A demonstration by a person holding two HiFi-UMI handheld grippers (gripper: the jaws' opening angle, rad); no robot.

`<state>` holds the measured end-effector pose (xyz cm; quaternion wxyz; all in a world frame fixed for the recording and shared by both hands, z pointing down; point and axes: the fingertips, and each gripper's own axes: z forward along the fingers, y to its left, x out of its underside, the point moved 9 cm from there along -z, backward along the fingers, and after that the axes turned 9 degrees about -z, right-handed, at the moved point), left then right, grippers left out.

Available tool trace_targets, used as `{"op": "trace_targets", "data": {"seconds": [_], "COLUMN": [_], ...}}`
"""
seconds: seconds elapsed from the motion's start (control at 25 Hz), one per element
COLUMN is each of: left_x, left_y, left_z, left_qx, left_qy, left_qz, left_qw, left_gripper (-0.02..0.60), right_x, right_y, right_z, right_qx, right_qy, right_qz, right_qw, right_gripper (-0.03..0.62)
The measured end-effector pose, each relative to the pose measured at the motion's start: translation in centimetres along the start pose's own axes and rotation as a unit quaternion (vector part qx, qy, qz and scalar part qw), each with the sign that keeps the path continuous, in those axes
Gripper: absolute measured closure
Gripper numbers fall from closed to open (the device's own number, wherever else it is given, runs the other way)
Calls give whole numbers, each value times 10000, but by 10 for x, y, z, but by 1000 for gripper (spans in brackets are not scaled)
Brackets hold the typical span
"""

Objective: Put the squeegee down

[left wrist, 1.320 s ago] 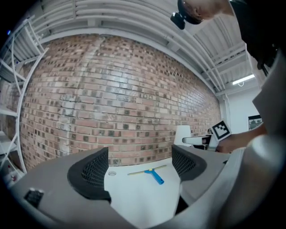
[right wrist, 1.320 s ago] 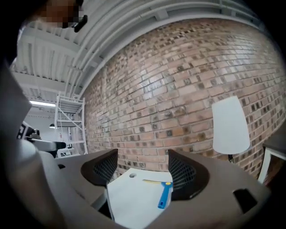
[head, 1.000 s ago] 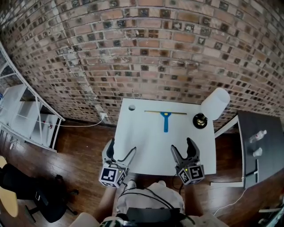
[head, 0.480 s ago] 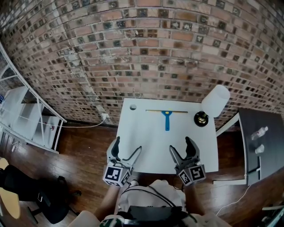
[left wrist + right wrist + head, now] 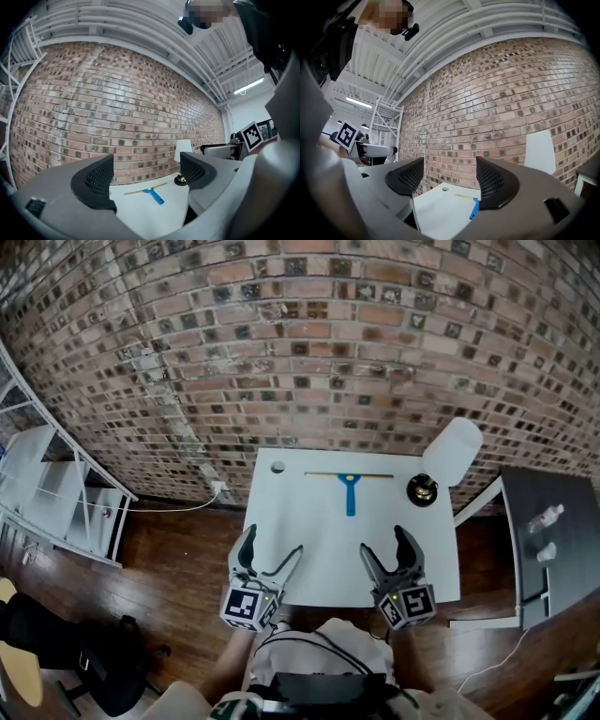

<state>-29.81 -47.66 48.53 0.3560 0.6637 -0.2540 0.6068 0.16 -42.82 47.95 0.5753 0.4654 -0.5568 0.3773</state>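
Brick wall [image 5: 309,352] fills the background, and against it stands a white counter [image 5: 314,540] seen from steeply above. On the far part of that counter, near the wall, the squeegee [image 5: 350,491] lies flat. Its yellow blade runs along the wall side and its blue handle points back toward the person; nothing touches it. A lamp [image 5: 450,457] with a white shade stands just to its right at the far corner, and a small round hole [image 5: 277,467] shows at the far left. The left gripper [image 5: 272,542] hovers at the near edge of the counter with its 2 jaws spread wide. Only bare counter and the distant squeegee show between them, so it holds nothing. The right gripper [image 5: 384,542] is likewise wide open and empty at the near edge, well apart from the squeegee. Judged from this, the task looks finished: the squeegee is down and released, and both grippers are back by the person, so nothing seems left beyond perhaps resting the grippers. Against the picture from 1 second ago, the squeegee keeps the same place on the counter and the right gripper sits much where it was. The left gripper has shifted a little toward the counter's middle, its jaws as wide as before.
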Motion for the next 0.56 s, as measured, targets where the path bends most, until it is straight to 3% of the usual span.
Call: {"op": "trace_targets", "data": {"seconds": [0.56], "left_x": [1], "left_y": [6], "left_z": [6], "left_qx": [-88], "left_qy": [116], "left_qz": [-23], "left_qw": [9999], "left_gripper": [160], "right_x": [9], "right_y": [0], "right_z": [10], "right_qx": [-117], "right_qy": [171], "right_qz": [178], "right_qw": [9996], "right_gripper": [219]}}
